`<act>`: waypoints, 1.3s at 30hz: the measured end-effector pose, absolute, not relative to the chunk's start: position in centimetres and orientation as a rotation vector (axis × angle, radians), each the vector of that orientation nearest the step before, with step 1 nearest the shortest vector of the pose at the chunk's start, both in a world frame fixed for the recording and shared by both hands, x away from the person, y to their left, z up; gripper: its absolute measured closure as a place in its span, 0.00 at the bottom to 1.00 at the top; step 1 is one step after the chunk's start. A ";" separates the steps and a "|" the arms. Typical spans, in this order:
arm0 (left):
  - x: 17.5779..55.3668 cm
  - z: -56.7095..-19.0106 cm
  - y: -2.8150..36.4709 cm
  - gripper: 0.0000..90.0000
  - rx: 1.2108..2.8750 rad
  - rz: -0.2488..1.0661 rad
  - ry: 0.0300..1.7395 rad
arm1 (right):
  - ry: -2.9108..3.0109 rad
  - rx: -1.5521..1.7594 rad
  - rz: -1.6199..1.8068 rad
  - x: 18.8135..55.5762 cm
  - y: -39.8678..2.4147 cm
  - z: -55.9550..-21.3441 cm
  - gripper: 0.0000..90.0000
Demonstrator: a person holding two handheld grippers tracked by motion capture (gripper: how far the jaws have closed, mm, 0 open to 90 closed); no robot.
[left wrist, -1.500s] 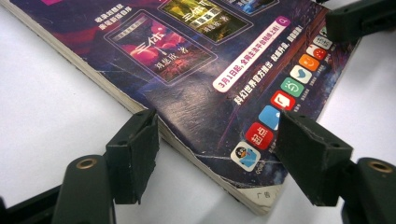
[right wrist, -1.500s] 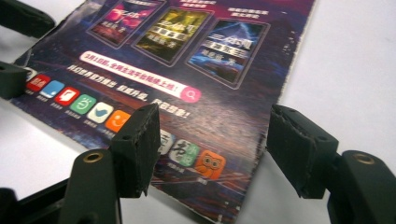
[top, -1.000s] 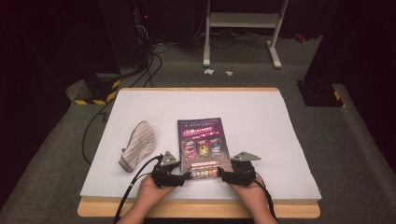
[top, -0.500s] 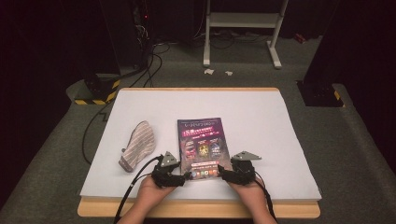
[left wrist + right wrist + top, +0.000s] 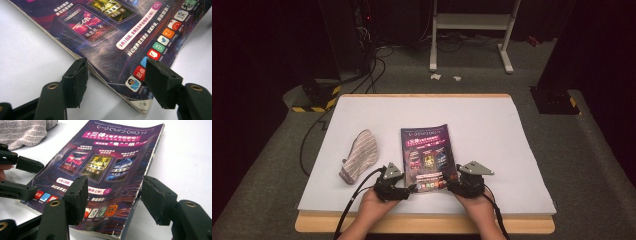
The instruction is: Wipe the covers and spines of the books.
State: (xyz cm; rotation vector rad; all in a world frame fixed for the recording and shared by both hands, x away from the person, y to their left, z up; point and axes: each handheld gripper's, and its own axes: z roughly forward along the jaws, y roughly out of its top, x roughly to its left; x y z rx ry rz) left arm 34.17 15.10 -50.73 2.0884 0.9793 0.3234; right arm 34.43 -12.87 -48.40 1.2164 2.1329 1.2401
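Lengthwise, magazine [image 5: 427, 152] points away from person.

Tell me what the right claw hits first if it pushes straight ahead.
Most likely the magazine: the right claw already straddles its near corner with jaws apart, so going on would slide it along the cover. Depth is hard to judge.

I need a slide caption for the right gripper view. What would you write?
The right gripper straddles the near corner of a purple magazine on a white table, jaws open and just been closing.
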 end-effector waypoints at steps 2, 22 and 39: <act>34.2 -50.7 15.1 0.40 2.087 0.323 0.980 | 2.130 1.216 1.245 34.4 -12.9 -48.4 0.44; 34.1 -50.8 15.2 0.40 2.079 0.320 0.985 | 2.128 1.188 1.283 33.9 -12.7 -48.3 0.45; 34.1 -50.7 15.3 0.40 2.079 0.318 0.990 | 2.141 1.171 1.294 33.5 -12.4 -48.4 0.49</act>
